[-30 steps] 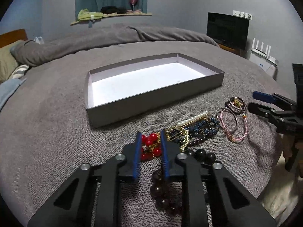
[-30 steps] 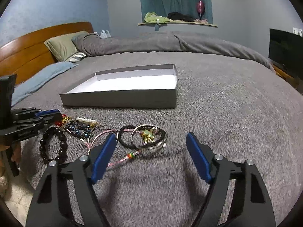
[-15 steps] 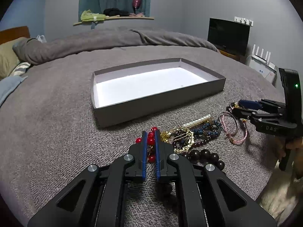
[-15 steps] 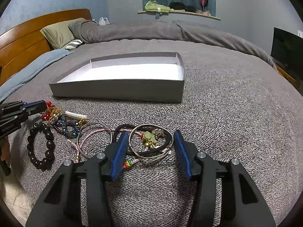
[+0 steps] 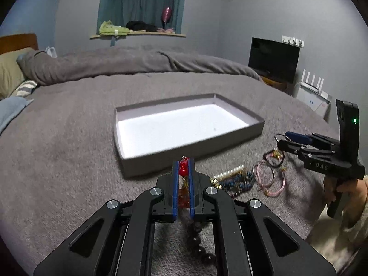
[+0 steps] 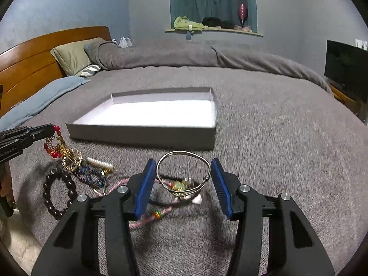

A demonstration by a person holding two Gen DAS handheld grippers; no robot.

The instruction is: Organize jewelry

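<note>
My left gripper (image 5: 183, 168) is shut on a red bead and gold ornament (image 5: 183, 171) and holds it just above the bed, near the front wall of the grey tray (image 5: 218, 145). In the right wrist view the ornament (image 6: 56, 147) dangles from the left gripper (image 6: 49, 130). My right gripper (image 6: 183, 174) is shut on a silver bangle (image 6: 184, 154), whose green charm hangs below it. The tray (image 6: 142, 135) lies ahead with nothing in it. On the blanket remain a dark bead bracelet (image 6: 58, 193), a pearl clip (image 6: 100, 163), blue beads (image 6: 92, 174) and pink cord bracelets (image 6: 147, 218).
The grey blanket (image 6: 276, 149) covers the whole bed. Pillows (image 6: 73, 55) and a wooden headboard (image 6: 34, 53) lie far left. A TV (image 5: 273, 59) stands beyond the bed's right edge. A person's hand (image 5: 352, 188) holds the right gripper's handle.
The left gripper shut on the red bead ornament and rose with it. The right gripper narrowed onto the silver bangle and lifted it off the pile.
</note>
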